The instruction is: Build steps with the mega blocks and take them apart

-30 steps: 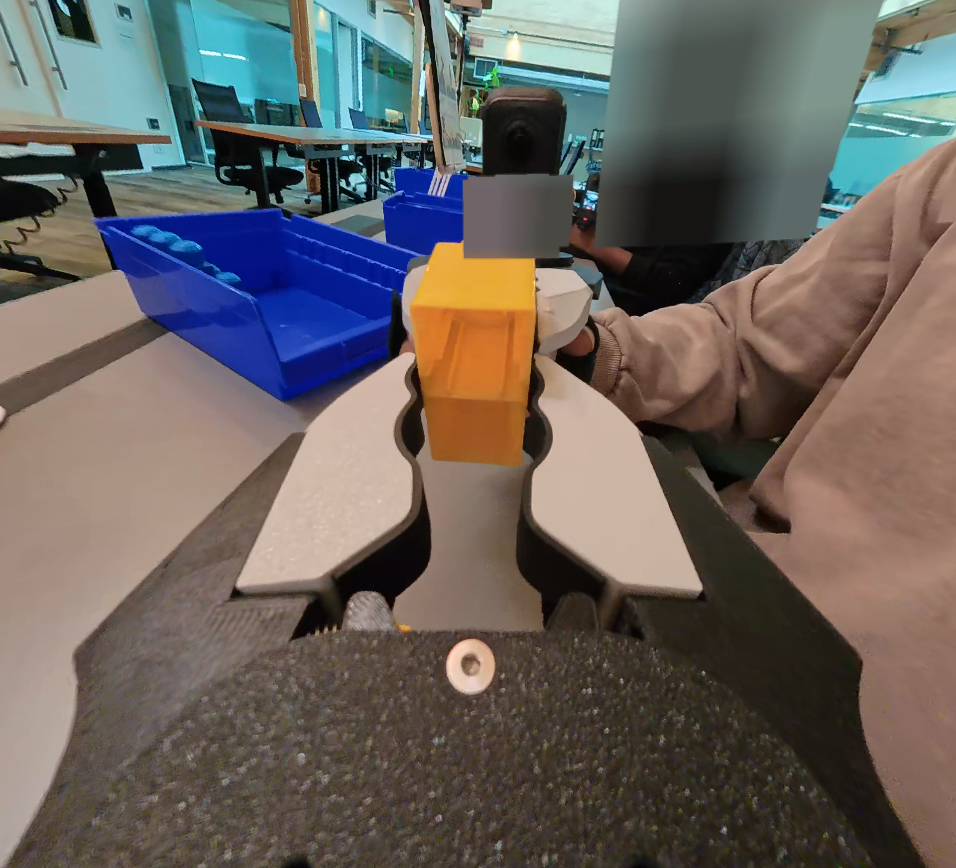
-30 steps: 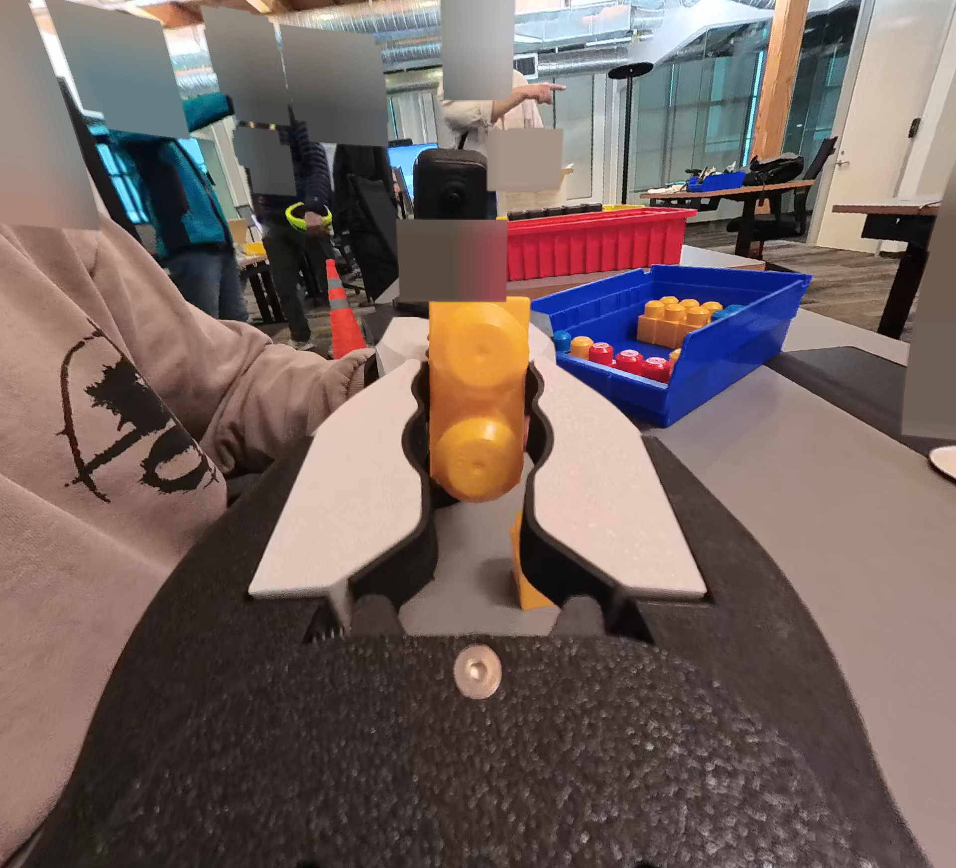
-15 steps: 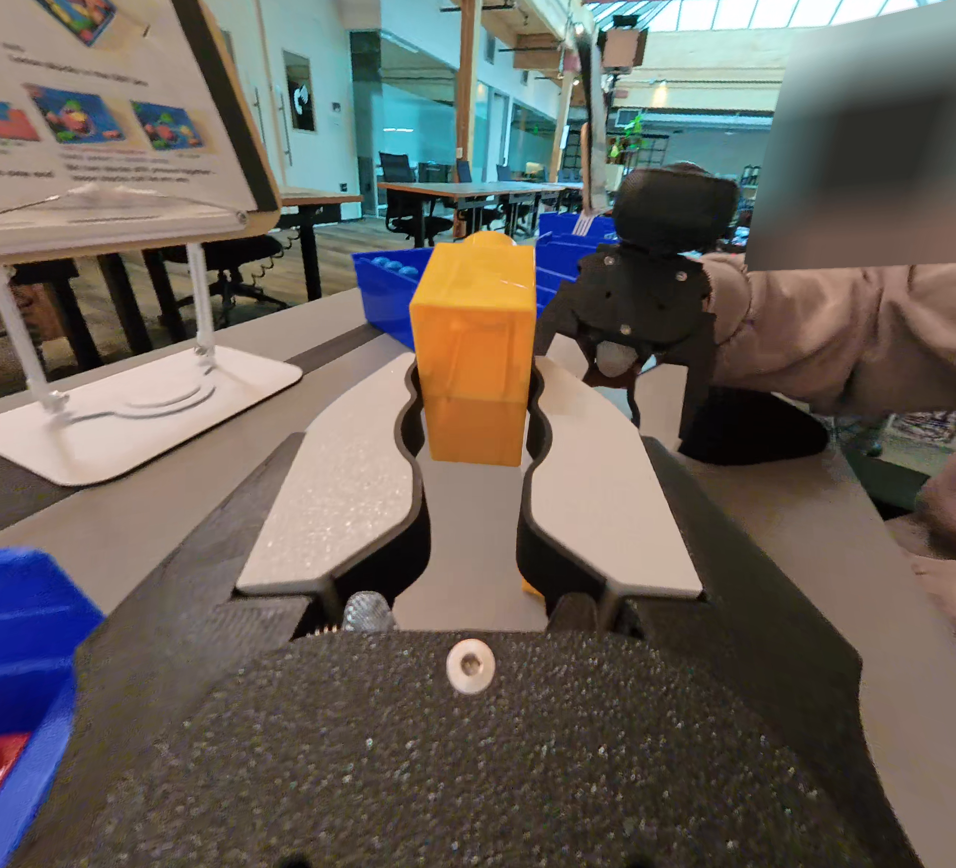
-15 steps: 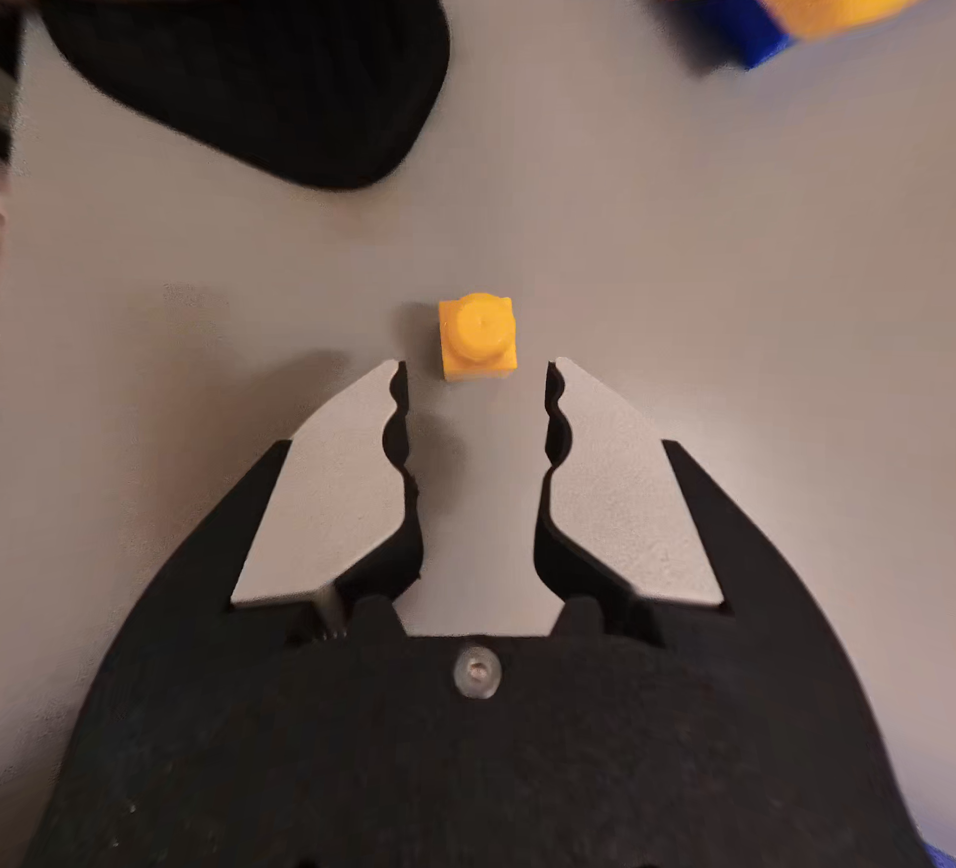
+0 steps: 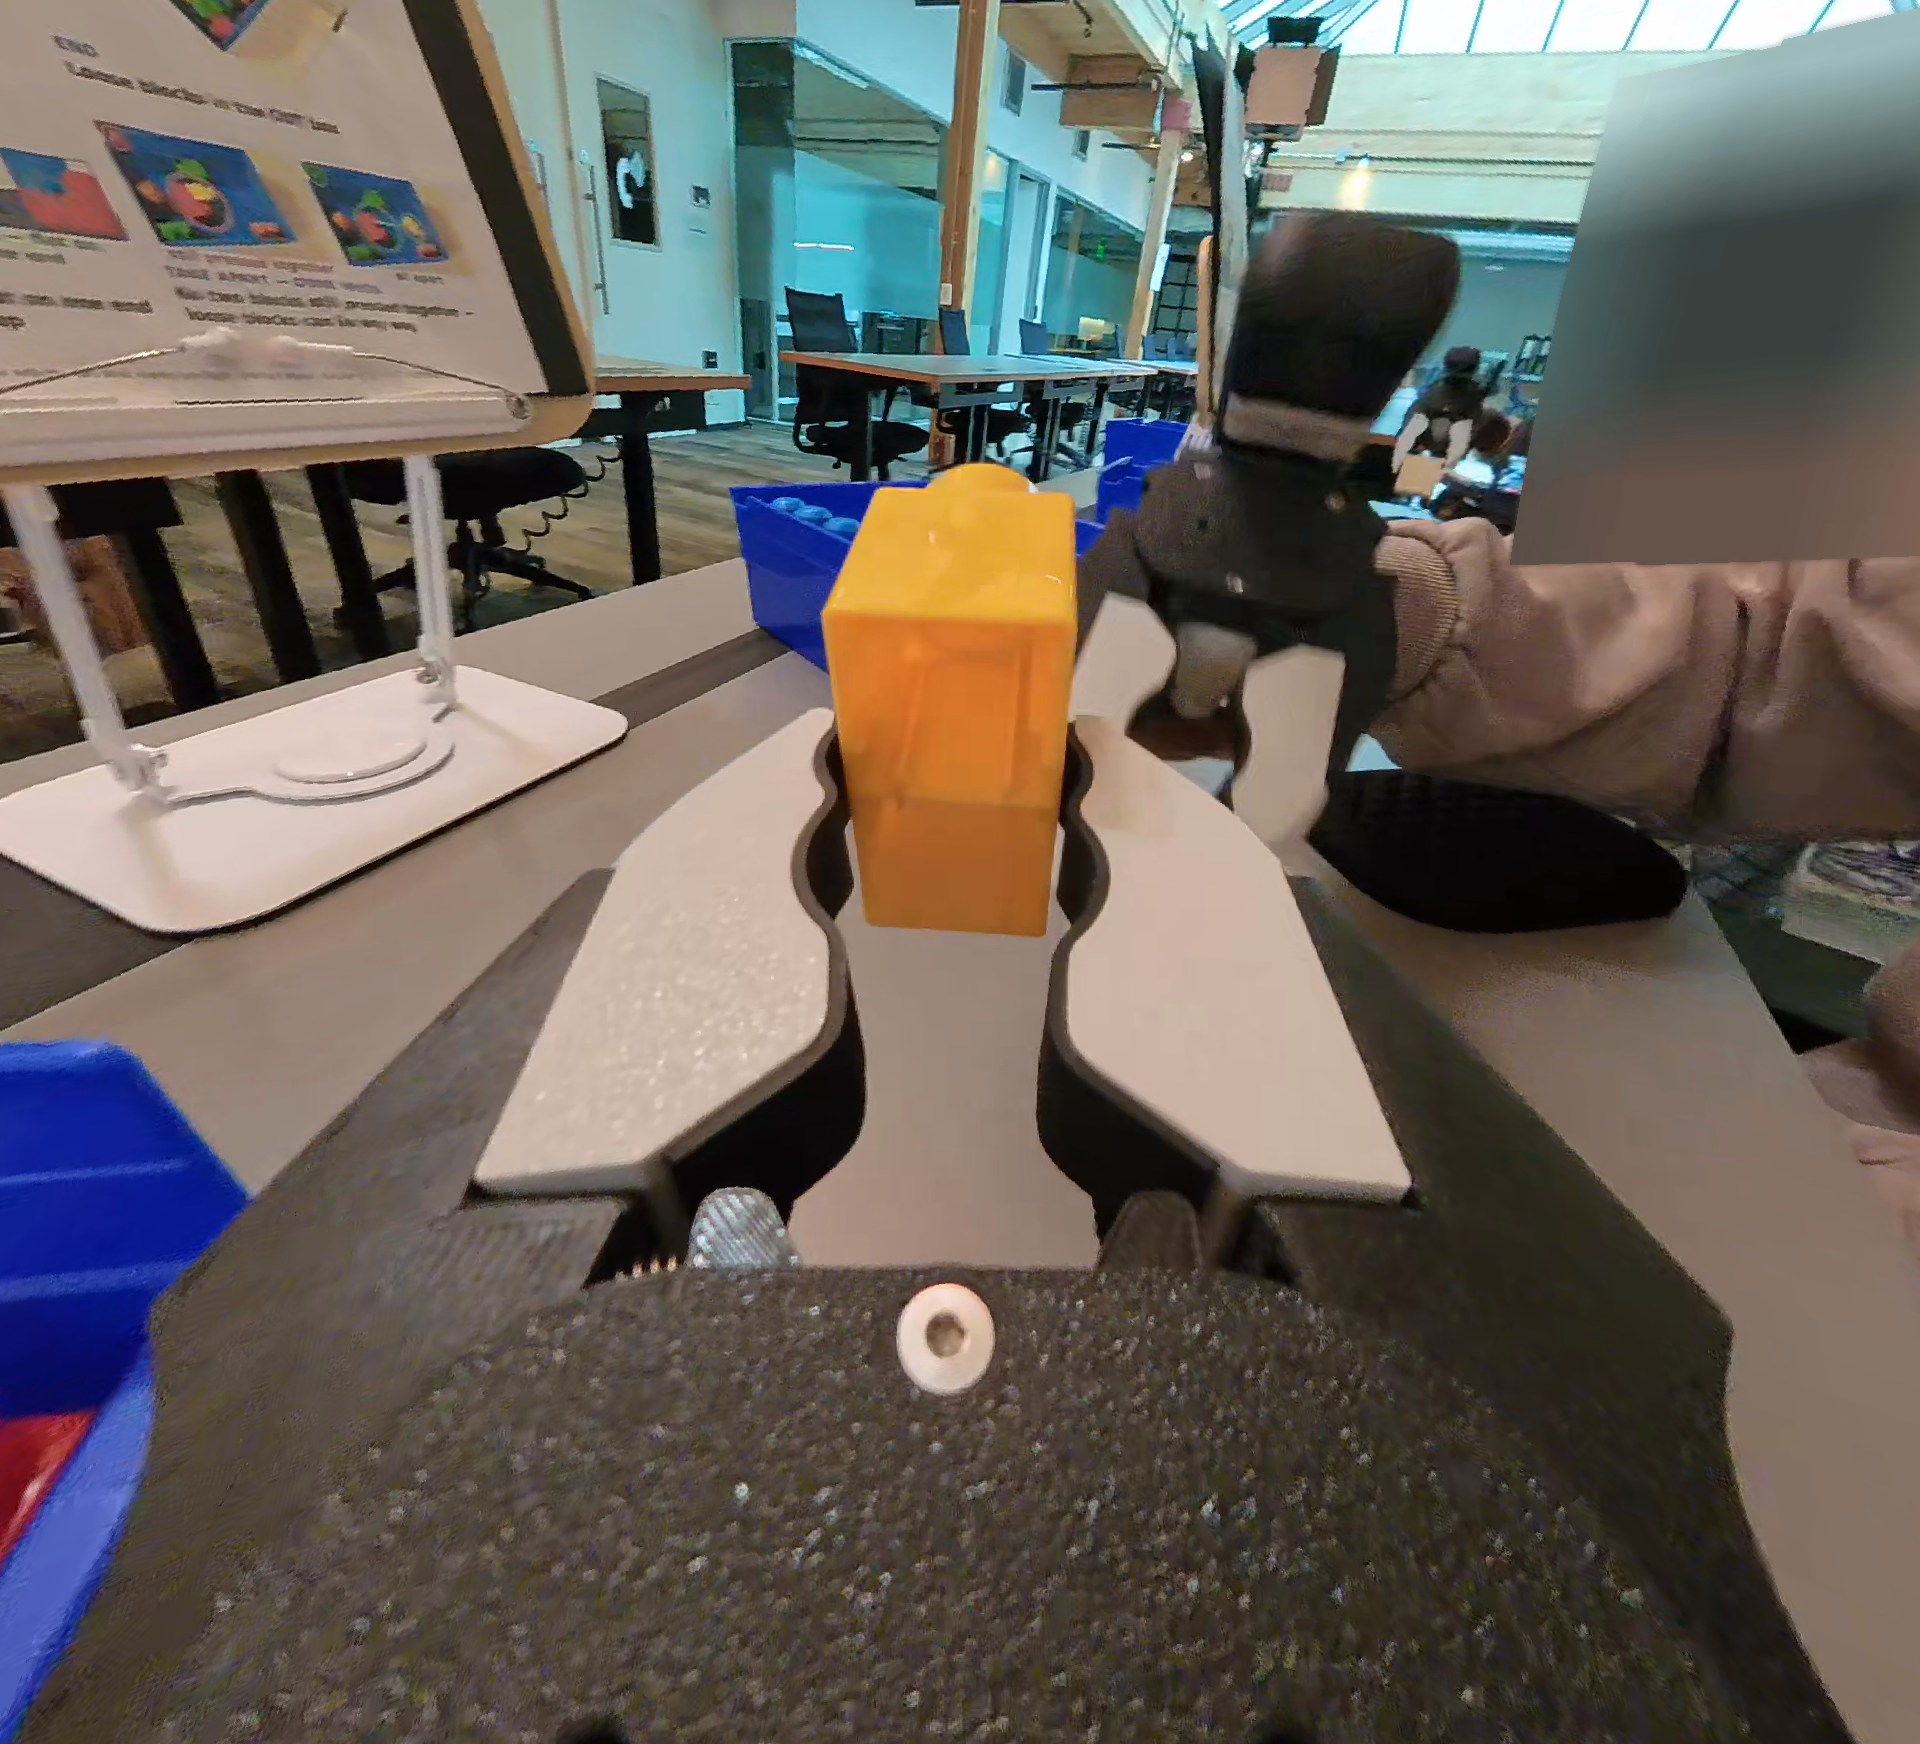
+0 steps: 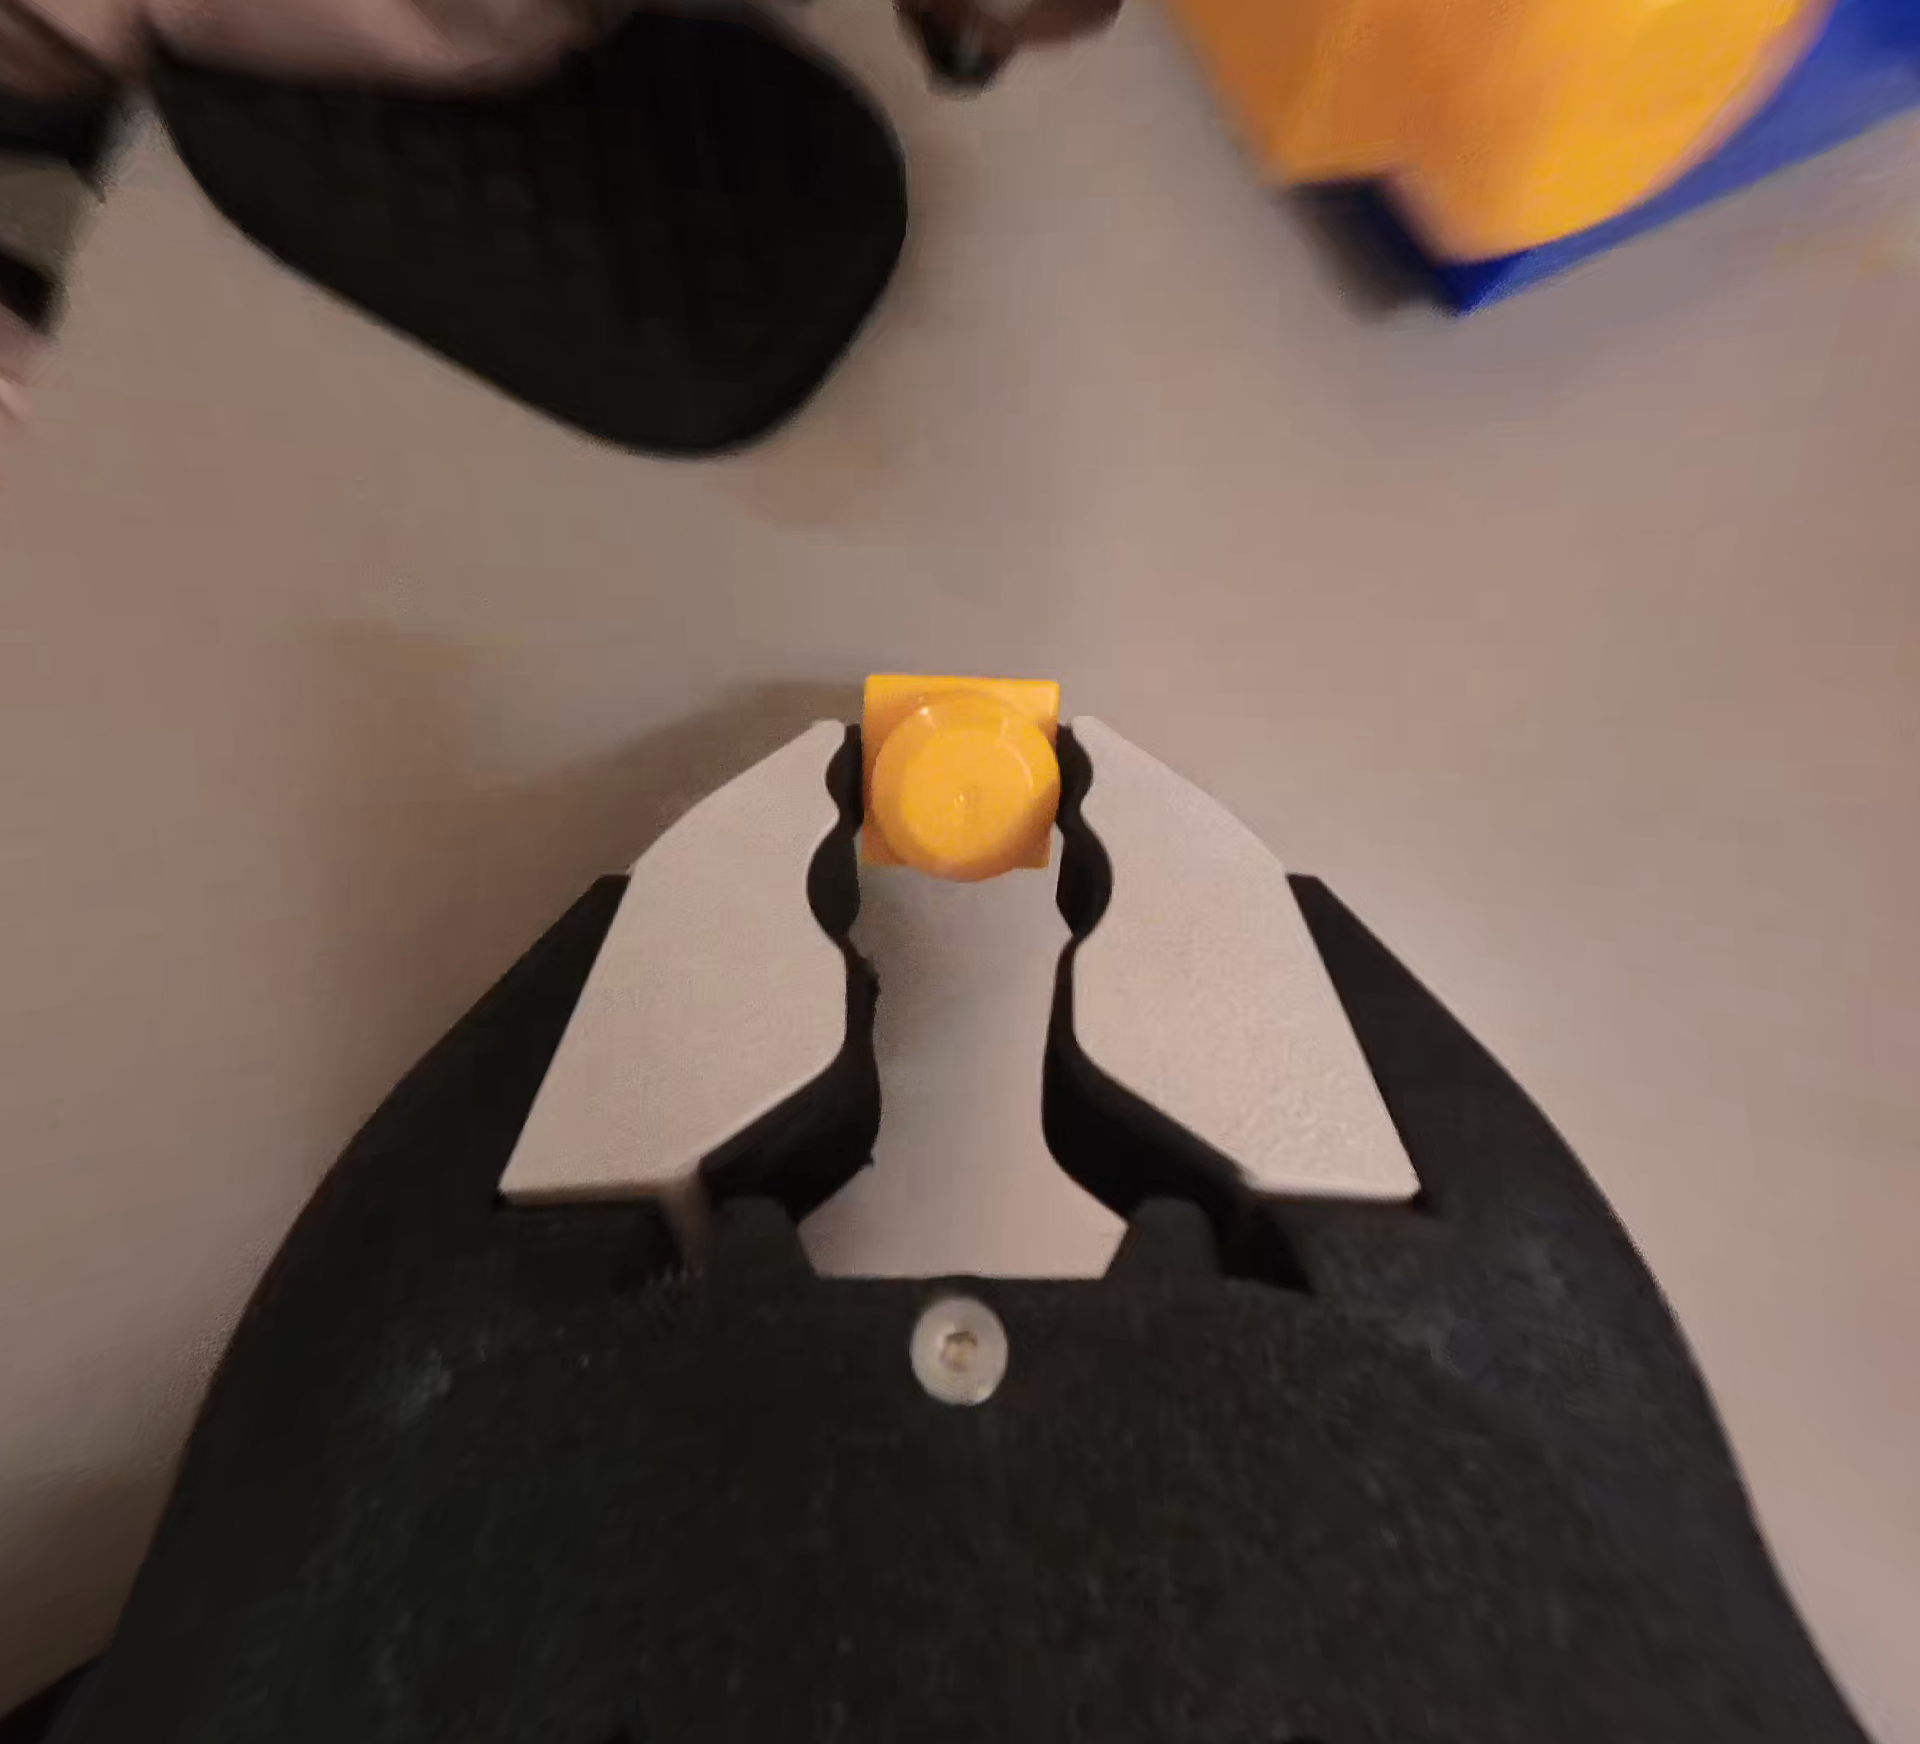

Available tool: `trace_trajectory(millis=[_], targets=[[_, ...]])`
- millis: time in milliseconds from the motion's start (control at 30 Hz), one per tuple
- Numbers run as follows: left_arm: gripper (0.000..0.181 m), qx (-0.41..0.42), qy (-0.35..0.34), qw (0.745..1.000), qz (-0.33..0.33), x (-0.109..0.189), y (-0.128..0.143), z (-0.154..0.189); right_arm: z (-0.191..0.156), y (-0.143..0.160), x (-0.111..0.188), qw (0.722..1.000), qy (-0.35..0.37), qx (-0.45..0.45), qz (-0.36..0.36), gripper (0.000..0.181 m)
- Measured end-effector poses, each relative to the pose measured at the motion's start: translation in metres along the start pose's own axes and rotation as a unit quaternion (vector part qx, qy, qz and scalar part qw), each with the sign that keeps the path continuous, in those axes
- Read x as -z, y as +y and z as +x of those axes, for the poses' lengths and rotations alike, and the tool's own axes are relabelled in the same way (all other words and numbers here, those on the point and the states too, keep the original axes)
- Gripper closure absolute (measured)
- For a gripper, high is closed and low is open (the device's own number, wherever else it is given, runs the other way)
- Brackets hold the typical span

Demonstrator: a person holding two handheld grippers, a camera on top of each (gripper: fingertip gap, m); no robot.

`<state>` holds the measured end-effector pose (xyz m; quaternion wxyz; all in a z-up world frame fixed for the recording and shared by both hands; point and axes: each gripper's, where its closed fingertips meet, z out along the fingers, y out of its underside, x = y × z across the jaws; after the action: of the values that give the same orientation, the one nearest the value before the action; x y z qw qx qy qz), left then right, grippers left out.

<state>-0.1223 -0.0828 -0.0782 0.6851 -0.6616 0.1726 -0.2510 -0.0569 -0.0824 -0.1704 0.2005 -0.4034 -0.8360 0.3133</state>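
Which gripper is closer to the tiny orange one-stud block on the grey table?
The right gripper: its fingers sit on both sides of the tiny orange one-stud block on the grey table. The left gripper is farther away, off to the side, holding a bigger orange block.

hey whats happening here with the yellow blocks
A person works two handheld grippers over a grey table. The left gripper is shut on a tall yellow block, held up off the table. The right gripper points straight down with its fingers around a small yellow block on the table, apparently gripping it. Blue bins sit nearby.
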Motion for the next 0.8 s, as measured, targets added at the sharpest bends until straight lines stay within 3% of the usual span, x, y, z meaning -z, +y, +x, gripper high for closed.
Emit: trace_trajectory(millis=[67, 167, 300, 500, 800], targets=[[0.143, 0.004, 0.016, 1.0, 0.002, -0.004, -0.001, 0.008, 0.005, -0.024, 0.033, 0.992, 0.01, -0.016, 0.124, 0.147], [0.144, 0.006, 0.043, 0.999, 0.002, -0.011, -0.001, 0.023, 0.011, -0.053, 0.094, 0.95, 0.027, -0.04, 0.308, 0.147], [0.144, 0.007, 0.081, 0.997, -0.007, -0.024, 0.002, 0.046, 0.016, -0.059, 0.141, 0.894, 0.041, -0.074, 0.44, 0.147], [0.143, 0.006, 0.107, 0.994, -0.036, -0.039, 0.013, 0.065, 0.004, -0.054, 0.129, 0.885, 0.023, -0.083, 0.457, 0.147], [0.143, 0.005, 0.111, 0.99, -0.088, -0.045, 0.027, 0.07, -0.002, -0.05, 0.105, 0.908, 0.013, -0.082, 0.411, 0.147]])
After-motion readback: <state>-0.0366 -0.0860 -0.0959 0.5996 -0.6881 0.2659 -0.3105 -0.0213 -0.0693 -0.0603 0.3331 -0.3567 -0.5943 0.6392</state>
